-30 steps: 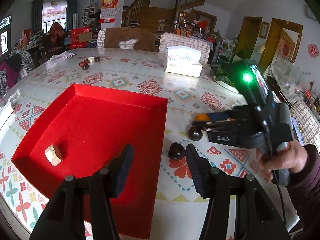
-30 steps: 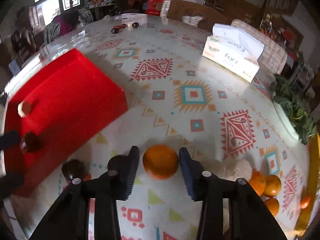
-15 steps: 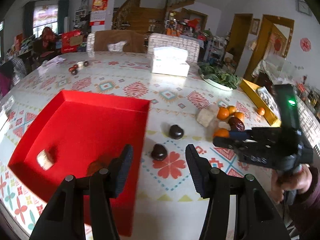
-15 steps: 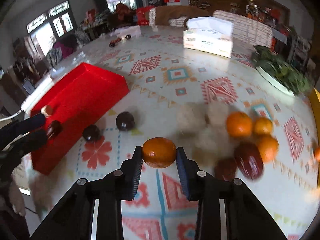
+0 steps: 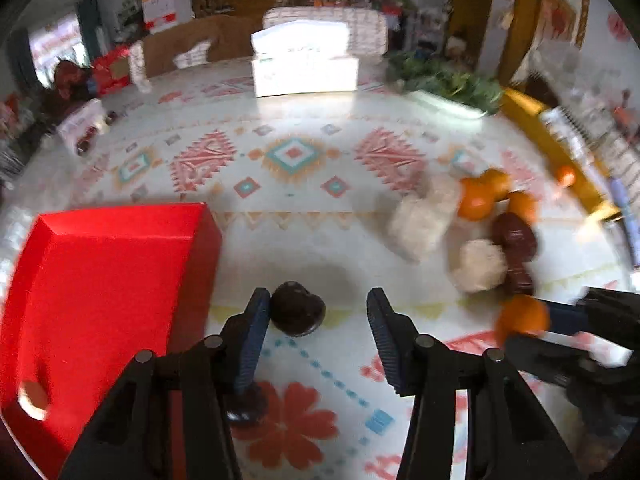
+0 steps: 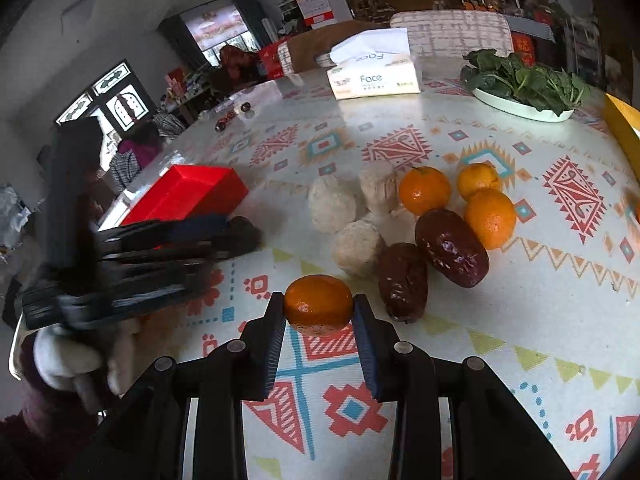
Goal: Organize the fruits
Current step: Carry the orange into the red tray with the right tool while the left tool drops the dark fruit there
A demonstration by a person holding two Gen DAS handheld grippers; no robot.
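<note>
Orange, round, glossy, pinched in right tool

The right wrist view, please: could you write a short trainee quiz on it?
1. True or false: the right gripper grips an orange.
2. How many oranges lie loose by the dark red fruits? A two, B three, C five.
3. Fill in: the tissue box reads ____.

Key: 1 true; 2 B; 3 Face.
</note>
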